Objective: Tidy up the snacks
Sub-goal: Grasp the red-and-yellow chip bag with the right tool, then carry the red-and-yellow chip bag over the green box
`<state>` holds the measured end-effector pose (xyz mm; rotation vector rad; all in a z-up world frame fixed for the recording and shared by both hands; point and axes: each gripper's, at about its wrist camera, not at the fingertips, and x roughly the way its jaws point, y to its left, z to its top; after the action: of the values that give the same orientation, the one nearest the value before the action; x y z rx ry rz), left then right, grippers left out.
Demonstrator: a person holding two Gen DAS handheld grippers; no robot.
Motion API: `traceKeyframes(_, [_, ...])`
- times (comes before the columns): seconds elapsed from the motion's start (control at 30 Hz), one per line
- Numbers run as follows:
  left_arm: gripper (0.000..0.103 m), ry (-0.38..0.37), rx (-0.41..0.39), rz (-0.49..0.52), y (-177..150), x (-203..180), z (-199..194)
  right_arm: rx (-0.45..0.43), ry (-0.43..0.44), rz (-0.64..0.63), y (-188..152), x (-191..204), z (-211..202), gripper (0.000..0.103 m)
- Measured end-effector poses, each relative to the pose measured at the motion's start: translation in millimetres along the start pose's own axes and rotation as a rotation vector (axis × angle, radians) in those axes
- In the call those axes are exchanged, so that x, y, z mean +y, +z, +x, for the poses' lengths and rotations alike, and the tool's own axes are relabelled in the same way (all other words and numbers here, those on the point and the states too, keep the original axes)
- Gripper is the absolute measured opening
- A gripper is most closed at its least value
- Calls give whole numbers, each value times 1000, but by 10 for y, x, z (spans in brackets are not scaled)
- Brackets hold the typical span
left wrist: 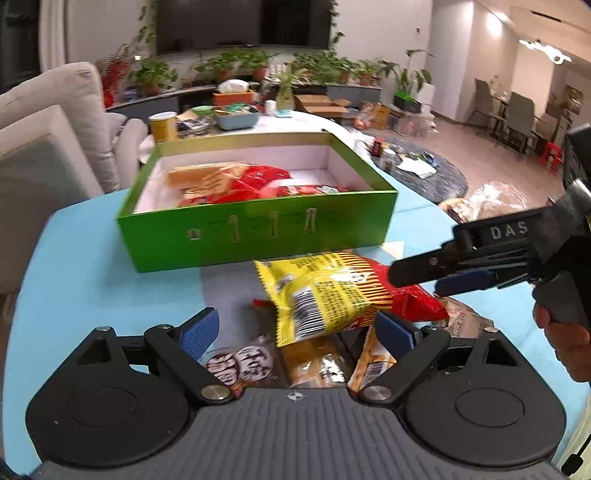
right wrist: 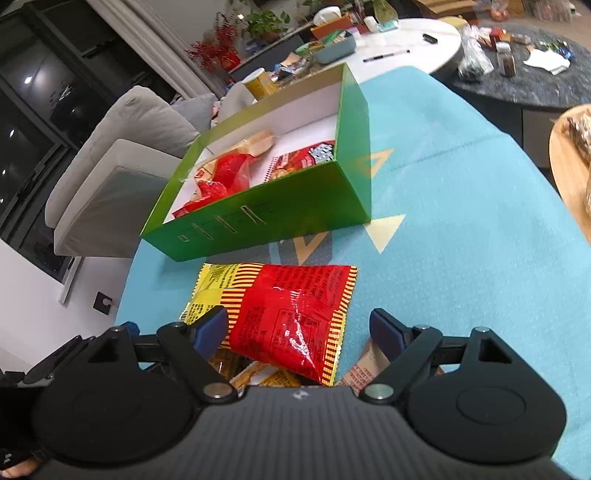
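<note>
Turquoise cloth (right wrist: 461,206) with pale triangles covers the table, where an open green box (left wrist: 258,236) holding red packets stands beyond both pairs of fingers. The left gripper (left wrist: 295,328) and right gripper (right wrist: 299,328) are each spread wide, gripping nothing. A red-and-yellow snack bag (right wrist: 291,317) lies atop other packets between their fingertips. Behind the box: a grey sofa (left wrist: 55,122), potted plants (left wrist: 236,62) and a dark television (left wrist: 243,24).

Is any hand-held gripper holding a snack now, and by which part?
Nothing is held. The left hand-held gripper and right hand-held gripper are both open above the red and yellow snack bag, which lies on the pile.
</note>
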<state>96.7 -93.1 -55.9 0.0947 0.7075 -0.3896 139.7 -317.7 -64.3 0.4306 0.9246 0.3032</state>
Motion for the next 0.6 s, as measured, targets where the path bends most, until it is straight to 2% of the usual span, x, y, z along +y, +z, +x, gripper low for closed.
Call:
traceKeyframes(0.1, [91, -20, 19, 32, 18, -58, 113, 9, 10, 10, 30, 7, 51, 70])
traceKeyframes(0.23, [91, -34, 49, 56, 6, -88, 262, 54, 64, 20, 56, 7, 158, 70])
traceKeyframes(0.33, [88, -55, 57, 56, 5, -81, 333, 70, 65, 19, 58, 8, 226, 71])
traceKeyframes(0.43, [80, -77, 76, 40, 16, -37, 383, 65, 64, 23, 69, 11, 238, 71])
traceKeyframes(0.5, [71, -80, 77, 35, 23, -15, 393, 61, 59, 17, 68, 32, 248, 69])
traceKeyframes(0.6, [62, -77, 72, 30, 27, 20, 368, 59, 69, 9, 66, 74, 254, 57])
